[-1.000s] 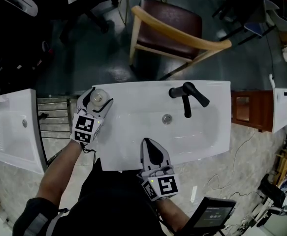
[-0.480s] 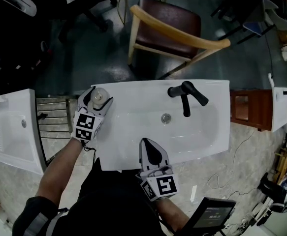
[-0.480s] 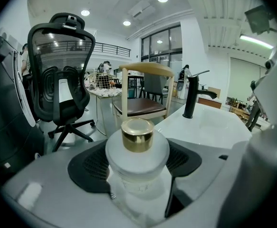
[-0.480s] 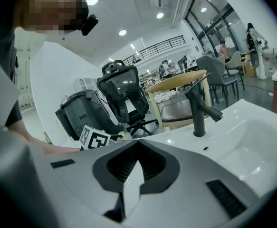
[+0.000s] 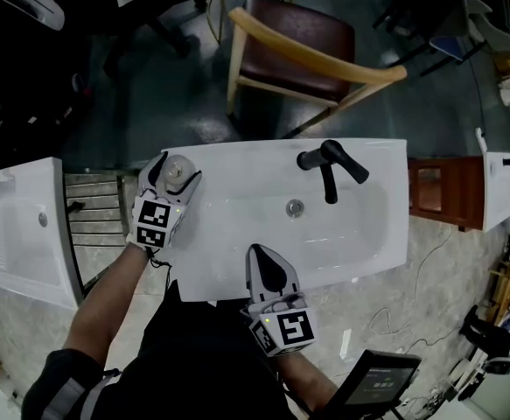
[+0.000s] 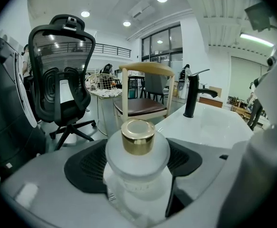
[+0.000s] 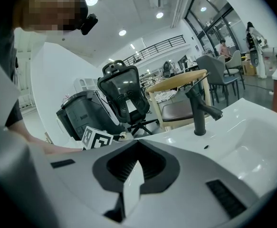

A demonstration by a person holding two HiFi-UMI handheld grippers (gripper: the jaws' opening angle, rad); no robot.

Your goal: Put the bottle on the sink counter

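The left gripper point(image 5: 172, 173) clamps the frosted, gold-capped glass bottle point(image 6: 137, 156) at the white sink counter's point(image 5: 237, 157) back-left corner. The right gripper point(image 5: 261, 252), closed and empty, hovers at its front rim. Released this near the edge, the bottle could topple off.

The white sink counter point(image 5: 359, 252) bears a black faucet point(image 5: 329, 166) at its rear rim.

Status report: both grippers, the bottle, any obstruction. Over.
Left gripper clamped on bottle, upright over sink counter back-left corner. Right gripper shut, empty, at front rim. Faucet well clear to the right.
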